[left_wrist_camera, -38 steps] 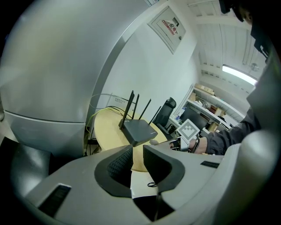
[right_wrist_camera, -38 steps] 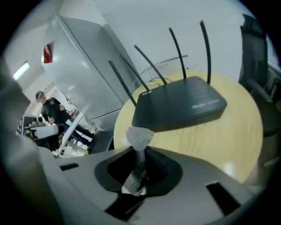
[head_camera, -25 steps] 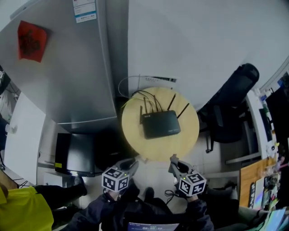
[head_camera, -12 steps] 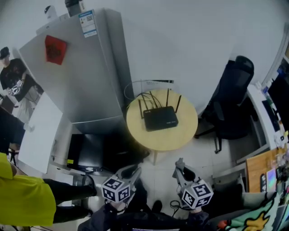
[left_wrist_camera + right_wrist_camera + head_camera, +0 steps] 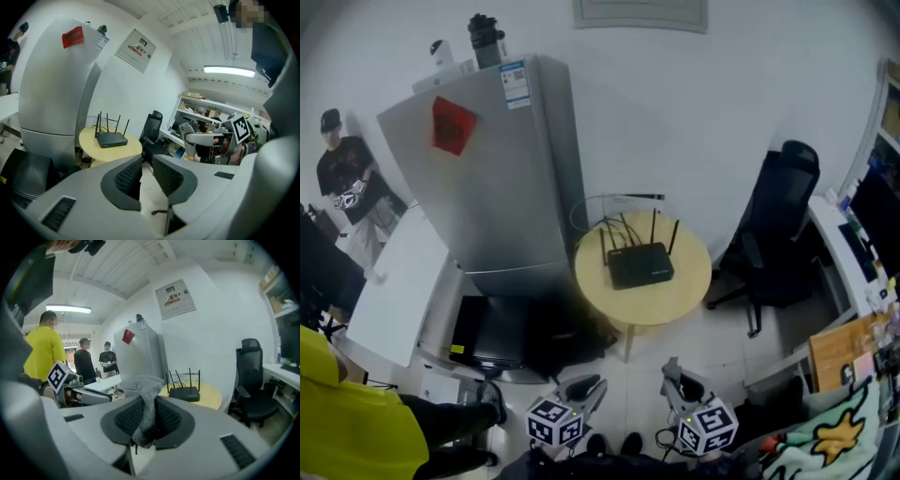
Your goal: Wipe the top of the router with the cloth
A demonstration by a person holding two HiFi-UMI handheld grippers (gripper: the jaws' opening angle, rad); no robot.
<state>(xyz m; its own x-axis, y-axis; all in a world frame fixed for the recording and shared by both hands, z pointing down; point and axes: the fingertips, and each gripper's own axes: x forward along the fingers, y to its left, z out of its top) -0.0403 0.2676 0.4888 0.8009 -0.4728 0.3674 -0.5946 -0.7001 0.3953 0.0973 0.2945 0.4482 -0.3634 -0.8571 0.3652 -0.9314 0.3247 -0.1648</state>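
Observation:
The black router (image 5: 639,264), its antennas up, lies on a round yellow table (image 5: 680,300) well ahead of both grippers. It also shows far off as the router (image 5: 111,139) and the router (image 5: 184,393). My right gripper (image 5: 675,377) is low in the head view, shut on a grey cloth (image 5: 149,390) that stands up between its pads. My left gripper (image 5: 584,387) hangs beside it, its jaws a narrow gap apart with only floor showing between them. The left gripper view catches the cloth (image 5: 189,130) off to the right.
A tall silver fridge (image 5: 497,178) stands left of the table, with a black box (image 5: 487,333) on the floor at its foot. A black office chair (image 5: 783,216) is to the right. A white desk (image 5: 394,300) and people, one in yellow (image 5: 342,412), are at the left.
The head view has drawn back and tilted up: table and router look smaller and farther, and both grippers sit lower in frame. Their jaws look unchanged.

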